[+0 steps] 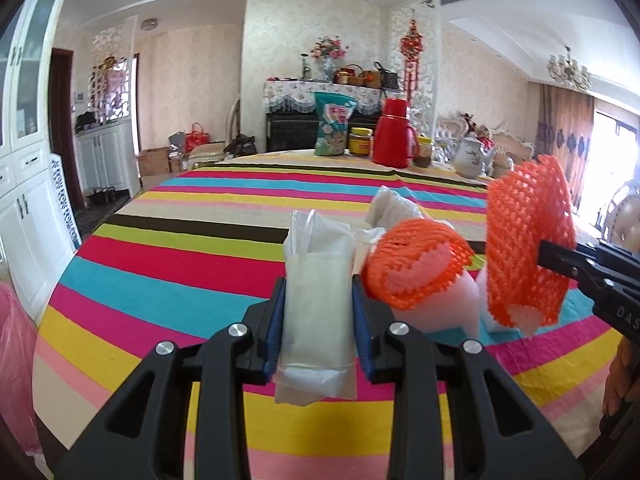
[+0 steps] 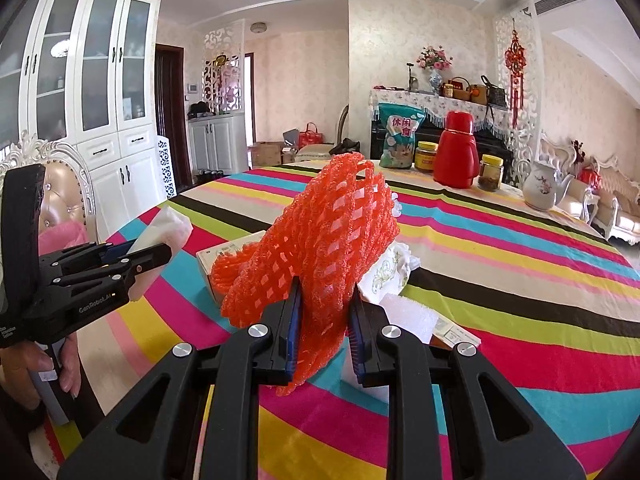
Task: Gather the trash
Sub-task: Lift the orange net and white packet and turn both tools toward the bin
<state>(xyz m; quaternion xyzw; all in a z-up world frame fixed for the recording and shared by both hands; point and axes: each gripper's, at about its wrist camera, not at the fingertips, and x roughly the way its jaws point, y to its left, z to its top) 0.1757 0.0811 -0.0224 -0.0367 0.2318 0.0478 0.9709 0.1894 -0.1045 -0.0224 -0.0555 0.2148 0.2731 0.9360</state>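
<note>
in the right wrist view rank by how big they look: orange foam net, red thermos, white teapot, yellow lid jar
1. orange foam net, inflated by nearness
2. red thermos
3. white teapot
4. yellow lid jar

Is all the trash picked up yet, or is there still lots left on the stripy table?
Not yet. Nothing visibly binned so far. In hand: the left gripper clamps a white packet, and the right gripper clamps an orange foam net. Left on the table: another orange net, white foam pieces and crumpled paper.
</note>
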